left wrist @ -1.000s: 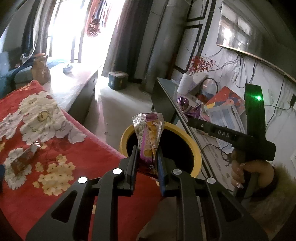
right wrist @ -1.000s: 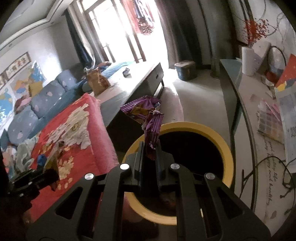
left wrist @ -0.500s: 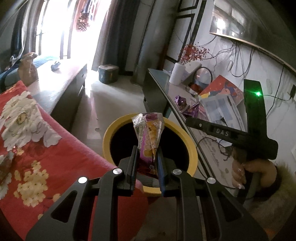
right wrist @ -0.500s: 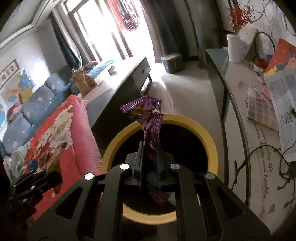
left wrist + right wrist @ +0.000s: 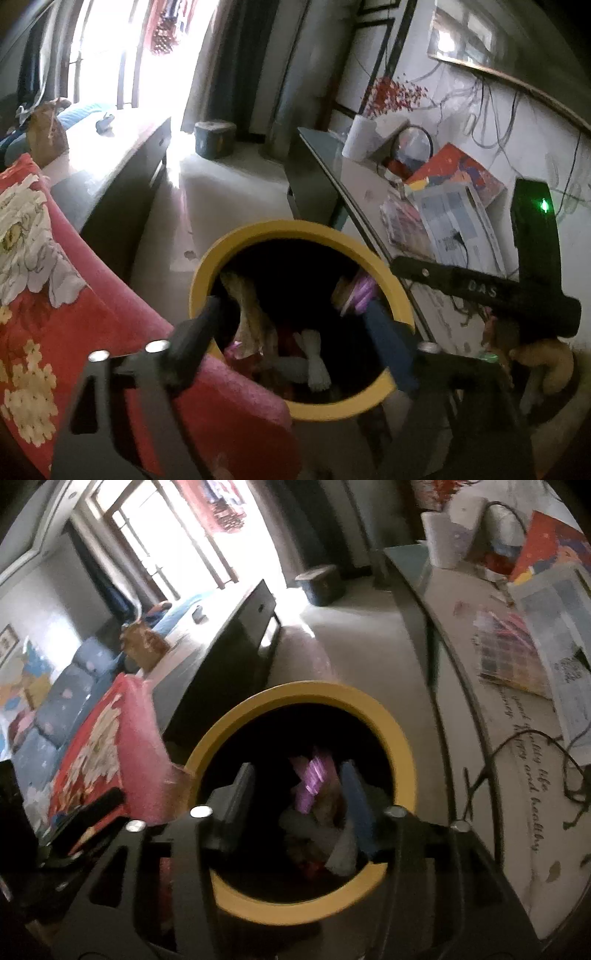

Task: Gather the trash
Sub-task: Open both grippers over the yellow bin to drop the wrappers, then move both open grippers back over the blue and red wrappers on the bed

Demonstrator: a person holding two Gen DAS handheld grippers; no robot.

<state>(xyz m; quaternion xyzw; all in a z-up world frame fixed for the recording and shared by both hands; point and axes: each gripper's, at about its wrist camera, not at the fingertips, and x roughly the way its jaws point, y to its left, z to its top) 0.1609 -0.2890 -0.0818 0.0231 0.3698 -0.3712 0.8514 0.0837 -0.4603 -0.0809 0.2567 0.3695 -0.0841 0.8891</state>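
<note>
Two tools [image 5: 295, 325] [image 5: 295, 797] above one bin [image 5: 258, 230]

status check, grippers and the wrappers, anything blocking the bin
Left gripper and right gripper opening, pads clear of trash. Purple wrapper and clear snack wrapper dropping into yellow-rimmed bin. Nothing blocking.

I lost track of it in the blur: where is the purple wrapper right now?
In the right wrist view the purple wrapper is inside the yellow-rimmed bin, between the right gripper's opening jaws, clear of both pads.

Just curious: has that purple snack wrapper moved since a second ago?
Yes. The purple snack wrapper has dropped from above the yellow-rimmed round bin into it, between the opening right tongs.
</note>
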